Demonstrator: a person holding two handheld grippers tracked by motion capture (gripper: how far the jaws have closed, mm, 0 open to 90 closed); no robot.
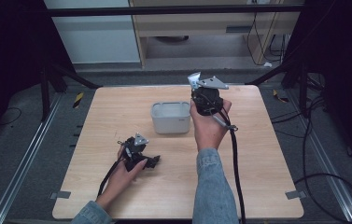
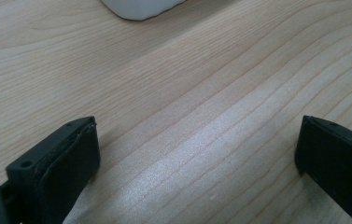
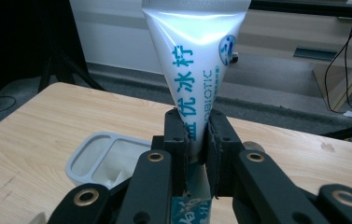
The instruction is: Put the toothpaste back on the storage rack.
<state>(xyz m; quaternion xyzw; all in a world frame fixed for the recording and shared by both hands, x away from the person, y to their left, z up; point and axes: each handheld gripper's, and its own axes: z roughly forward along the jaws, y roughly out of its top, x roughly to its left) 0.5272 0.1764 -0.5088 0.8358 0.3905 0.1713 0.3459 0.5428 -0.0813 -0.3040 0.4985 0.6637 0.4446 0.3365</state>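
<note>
Clamping white tube [image 3: 194,51] lettered "优冰柠", "BIOTIC", right hand-held gripper [image 3: 196,140], left hand-held gripper [image 2: 197,154] agape, empty

A tub [image 1: 171,117] sits near the middle of the table [image 1: 257,186]; the right gripper [image 1: 205,88] holds a tube [image 3: 193,65] upright just right of it, perhaps slightly above, the left gripper [image 1: 142,158] resting nearer, leftward

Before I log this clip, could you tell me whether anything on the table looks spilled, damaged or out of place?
Nothing stands out. The grey bin sits upright on the wooden table with no spill around it. The right gripper pinches a white tube that looks intact, and the left gripper rests open on bare wood.
</note>
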